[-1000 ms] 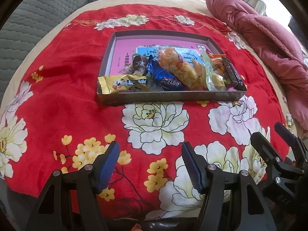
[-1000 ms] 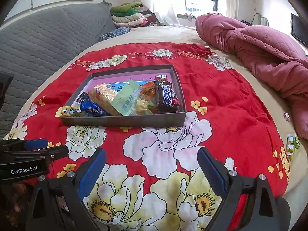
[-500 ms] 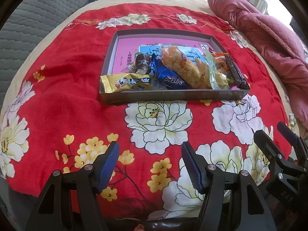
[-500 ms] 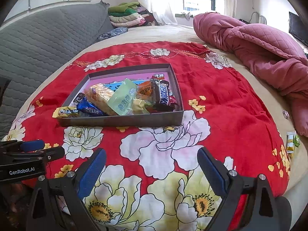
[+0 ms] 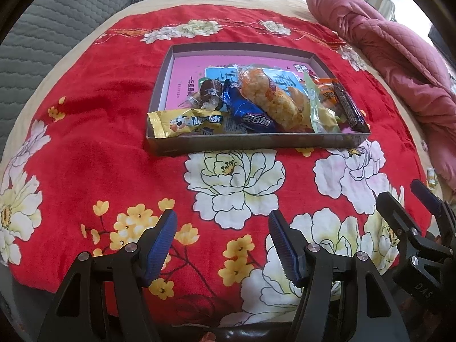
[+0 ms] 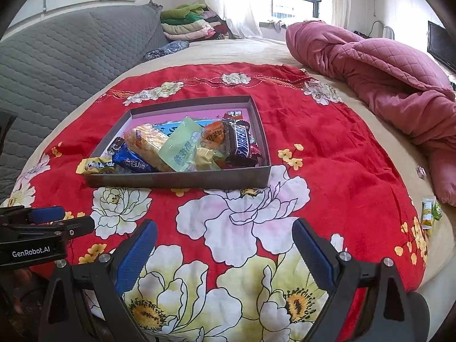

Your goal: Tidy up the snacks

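A shallow grey box (image 5: 242,144) (image 6: 176,179) with a pink floor sits on the red flowered blanket and holds several snacks. A yellow Alpenliebe packet (image 5: 185,121) (image 6: 95,165) hangs over its near left corner. Beside it lie a blue packet (image 5: 250,114), an orange cracker pack (image 5: 270,97) (image 6: 148,142), a green pouch (image 6: 179,148) and a Snickers bar (image 6: 240,142). My left gripper (image 5: 223,229) is open and empty, near the blanket's front edge. My right gripper (image 6: 223,239) is open and empty, to the right of the left one.
The red blanket (image 6: 327,148) lies on a beige bed. A crumpled pink quilt (image 6: 384,77) sits at the right. Small green and yellow packets (image 6: 429,212) lie at the bed's right edge. A grey padded headboard (image 6: 62,57) runs along the left.
Both grippers have drawn slightly back from the box and the views have shifted a little. Both stay open and empty. The snacks have not moved.
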The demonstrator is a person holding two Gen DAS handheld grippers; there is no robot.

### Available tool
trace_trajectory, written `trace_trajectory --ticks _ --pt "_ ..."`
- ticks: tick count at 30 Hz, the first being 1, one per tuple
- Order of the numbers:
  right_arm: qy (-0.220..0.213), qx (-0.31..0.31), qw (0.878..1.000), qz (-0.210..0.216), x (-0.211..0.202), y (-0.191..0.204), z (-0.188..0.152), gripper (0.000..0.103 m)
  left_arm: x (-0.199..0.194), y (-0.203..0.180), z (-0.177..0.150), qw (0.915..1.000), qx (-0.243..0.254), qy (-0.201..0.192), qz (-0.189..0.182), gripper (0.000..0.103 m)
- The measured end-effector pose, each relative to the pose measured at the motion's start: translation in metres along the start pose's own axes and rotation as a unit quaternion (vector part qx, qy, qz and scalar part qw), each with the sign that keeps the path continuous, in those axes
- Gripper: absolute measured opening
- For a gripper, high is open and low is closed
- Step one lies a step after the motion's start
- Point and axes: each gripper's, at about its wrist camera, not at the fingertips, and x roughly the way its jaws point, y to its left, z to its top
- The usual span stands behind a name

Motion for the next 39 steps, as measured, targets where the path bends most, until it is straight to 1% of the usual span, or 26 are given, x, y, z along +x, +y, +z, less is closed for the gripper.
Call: trace_trajectory --ticks 26,39 --pt "0.001 -0.007 1.0 -0.003 0.0031 0.0029 -0.0013 0.096 0.0034 -0.0009 0.0002 0.9996 0.009 0.003 0.026 0.068" --pt "0.005 -0.007 1.0 -0.003 0.0054 0.0027 -0.0022 0.096 0.0095 0.0 -0.0005 0.9991 0.009 0.011 0.039 0.068"
